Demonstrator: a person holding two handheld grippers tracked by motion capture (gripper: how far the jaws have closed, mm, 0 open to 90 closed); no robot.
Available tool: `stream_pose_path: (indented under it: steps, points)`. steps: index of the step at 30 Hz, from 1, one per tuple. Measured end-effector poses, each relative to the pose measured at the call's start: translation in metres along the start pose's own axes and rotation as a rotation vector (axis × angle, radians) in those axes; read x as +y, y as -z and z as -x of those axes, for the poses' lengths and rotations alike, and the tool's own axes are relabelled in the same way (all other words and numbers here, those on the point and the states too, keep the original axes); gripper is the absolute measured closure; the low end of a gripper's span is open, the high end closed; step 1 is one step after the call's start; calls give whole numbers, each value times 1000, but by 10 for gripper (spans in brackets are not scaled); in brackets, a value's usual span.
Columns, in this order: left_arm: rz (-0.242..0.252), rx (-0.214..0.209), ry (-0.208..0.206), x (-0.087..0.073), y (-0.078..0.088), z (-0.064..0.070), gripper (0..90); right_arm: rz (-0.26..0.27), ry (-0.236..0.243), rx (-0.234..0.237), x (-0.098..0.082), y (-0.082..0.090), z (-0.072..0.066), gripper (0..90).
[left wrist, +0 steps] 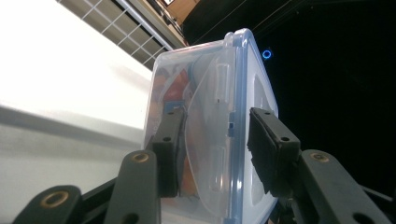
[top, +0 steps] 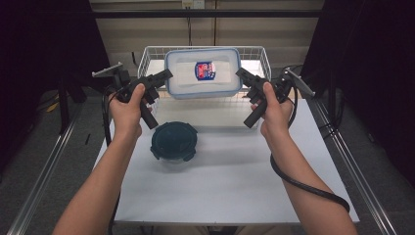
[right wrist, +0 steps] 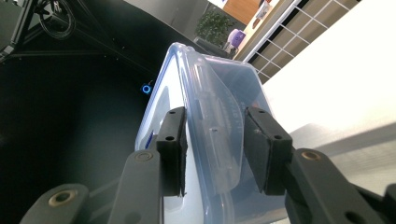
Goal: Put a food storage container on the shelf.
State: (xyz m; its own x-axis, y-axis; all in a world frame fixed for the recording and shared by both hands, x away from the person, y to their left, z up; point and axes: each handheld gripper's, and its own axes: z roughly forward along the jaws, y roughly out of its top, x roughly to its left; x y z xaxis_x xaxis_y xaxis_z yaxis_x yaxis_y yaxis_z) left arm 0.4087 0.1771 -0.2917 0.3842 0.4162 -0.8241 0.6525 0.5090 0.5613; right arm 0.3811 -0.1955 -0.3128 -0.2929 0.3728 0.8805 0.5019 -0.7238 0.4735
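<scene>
Holding the clear rectangular container (top: 203, 73) by its two short ends, I have it lifted off the table (top: 230, 166), hanging just over the near rim of the white wire basket (top: 147, 56). My left gripper (top: 165, 76) clamps the left end: in the left gripper view one pad sits against the container's underside and the other against its blue-rimmed lid (left wrist: 243, 116). My right gripper (top: 242, 75) clamps the right end the same way, pads (right wrist: 173, 149) pressed on either side of the folded latch flap. The lid faces up and shows a red and blue label (top: 205, 70). A round dark teal container (top: 173, 142) rests on the table, nearer to me and well apart.
</scene>
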Motion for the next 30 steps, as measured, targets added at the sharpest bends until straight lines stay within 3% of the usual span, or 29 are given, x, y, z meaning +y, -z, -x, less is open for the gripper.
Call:
stream_pose_path:
  steps: [4, 8, 19, 30]
  points:
    - [9, 6, -19, 6, -4, 1, 575, -4, -10, -1, 2, -2, -1, 609]
    - [18, 5, -5, 8, -8, 2, 576, 6, -8, 1, 4, -5, 0, 609]
    - [24, 14, -24, 19, -20, -3, 576, 13, -9, -9, 10, -16, 3, 607]
    - [60, 10, 0, 27, -35, -13, 577, 27, -12, -19, 18, -31, 11, 609]
